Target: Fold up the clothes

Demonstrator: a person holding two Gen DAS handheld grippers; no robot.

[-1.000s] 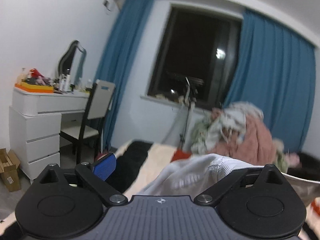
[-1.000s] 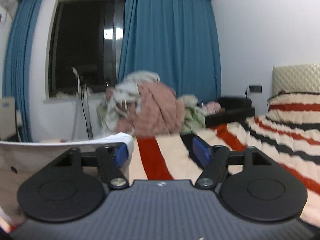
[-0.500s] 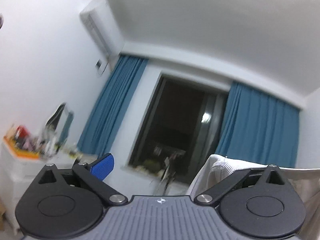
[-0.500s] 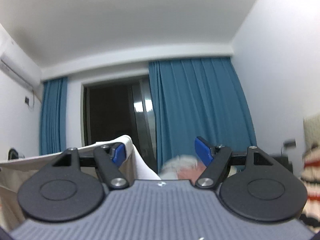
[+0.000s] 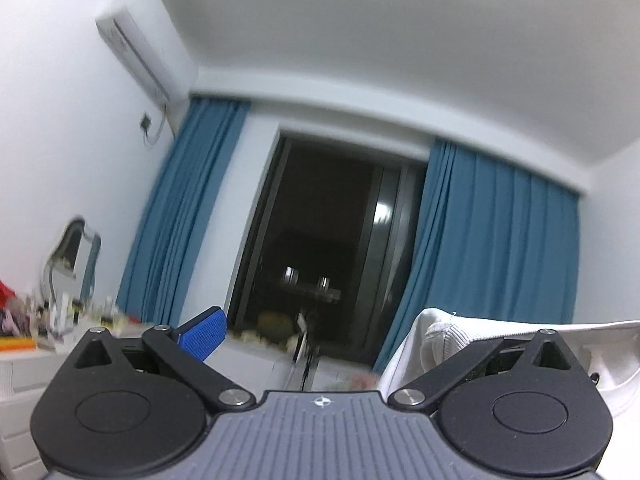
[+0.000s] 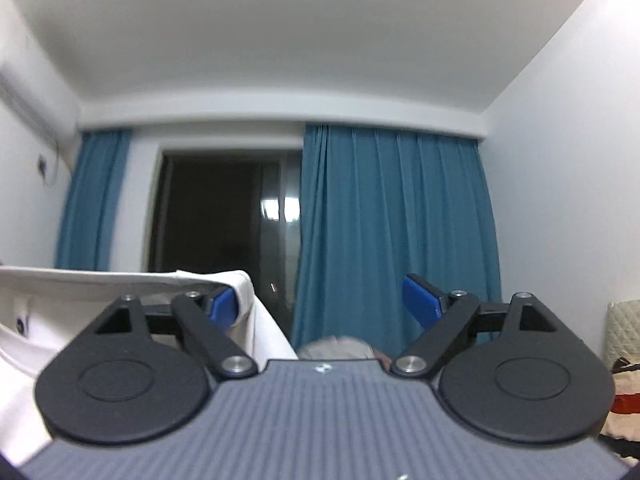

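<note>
A white garment (image 5: 460, 334) hangs between the two raised grippers. In the left wrist view it drapes over the right finger of my left gripper (image 5: 320, 332) and hides that pad. The blue left pad (image 5: 204, 334) stands far off, bare. In the right wrist view the same white garment (image 6: 120, 280) lies over the left finger of my right gripper (image 6: 320, 304). Its jaws are opening, and the right pad (image 6: 420, 302) stays clear of the cloth. Neither pair of pads presses on the fabric. Both grippers point slightly upward at the window wall.
Ahead are blue curtains (image 6: 392, 220) and a dark window (image 5: 332, 248). An air conditioner (image 5: 132, 56) hangs at the upper left, above a dresser with a mirror (image 5: 72, 256). A clothes pile (image 6: 336, 348) peeks over the right gripper's body. Striped bedding (image 6: 626, 396) and a headboard (image 6: 624, 324) lie at the right.
Both grippers rose and tilted up, so the bed and clothes pile dropped out of view and the ceiling came in. The white garment rose with them. The right jaws widened.
</note>
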